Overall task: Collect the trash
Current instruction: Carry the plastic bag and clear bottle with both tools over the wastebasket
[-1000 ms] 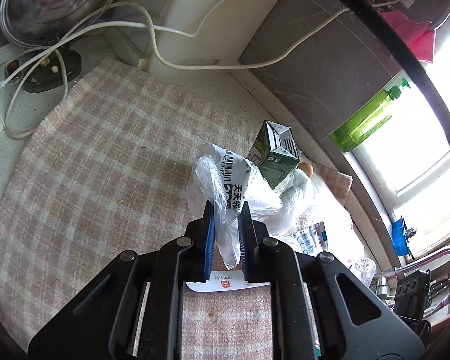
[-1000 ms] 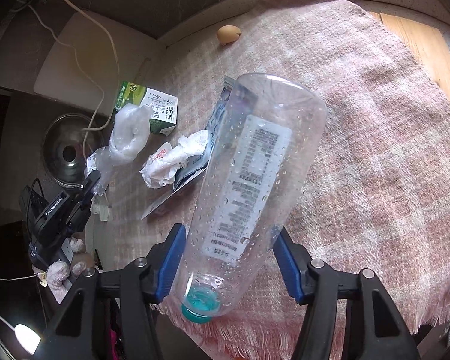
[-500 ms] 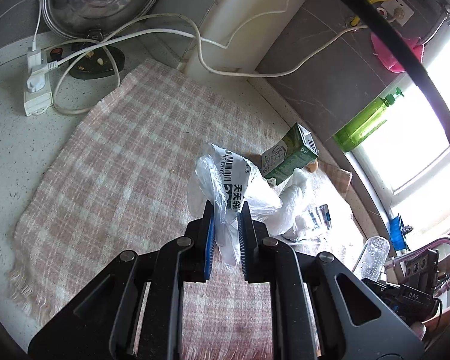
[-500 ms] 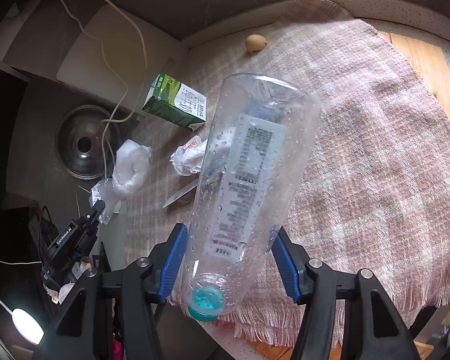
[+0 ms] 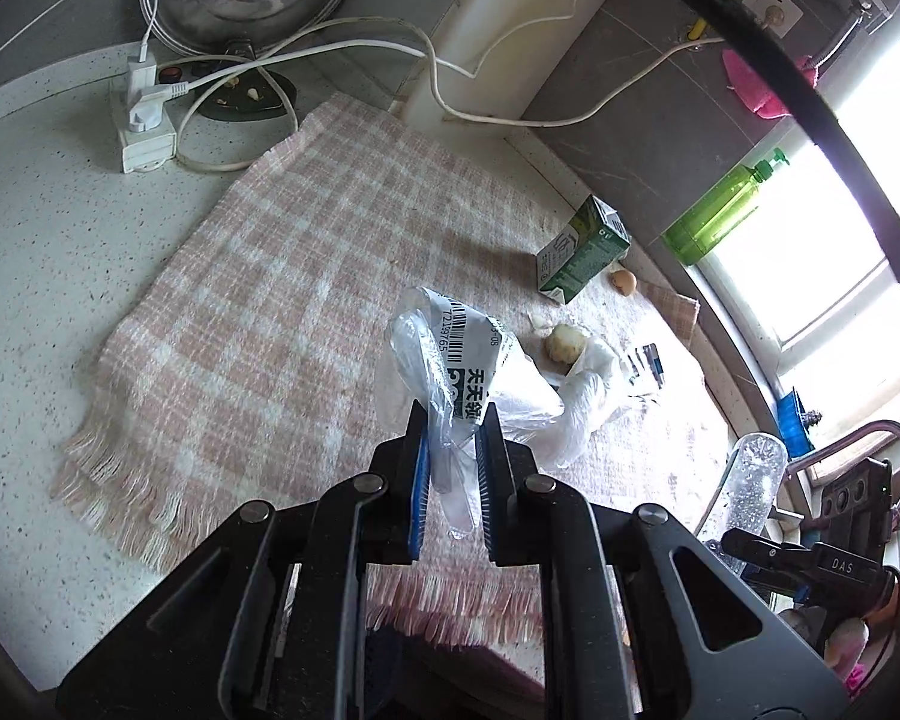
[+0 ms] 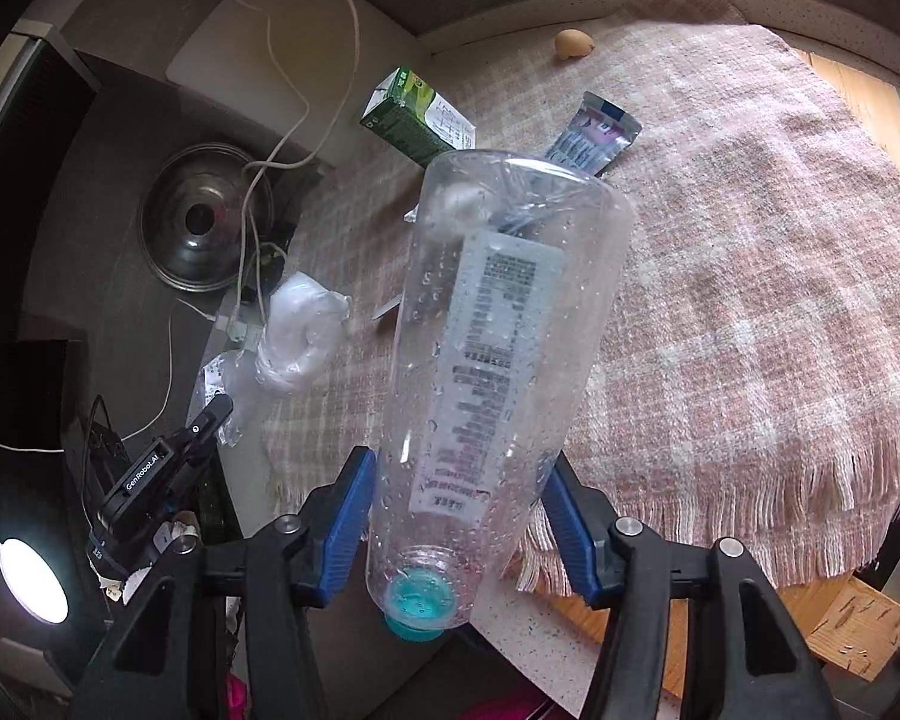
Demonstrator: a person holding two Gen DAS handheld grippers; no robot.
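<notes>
The clear plastic bottle point(image 6: 498, 372) sits clamped in the right gripper point(image 6: 456, 516), its long axis running straight away from the jaws, teal cap toward the camera and base pointing out over the pink plaid cloth point(image 6: 750, 276). It hangs in the air above the near, fringed edge of the cloth on the counter point(image 5: 48, 252). The left gripper point(image 5: 453, 450) pinches a crumpled clear plastic bag point(image 5: 450, 360) with a barcode label, jaws narrow on the film, also off the cloth. Both hands being full, the litter left lies ahead of them on the cloth: a green carton point(image 6: 414, 114) at the back edge, an eggshell point(image 6: 573, 43) near the wall, a foil wrapper point(image 6: 594, 135) just past the bottle's base, and what looks like crumpled white paper point(image 5: 564, 343) beside the bag.
</notes>
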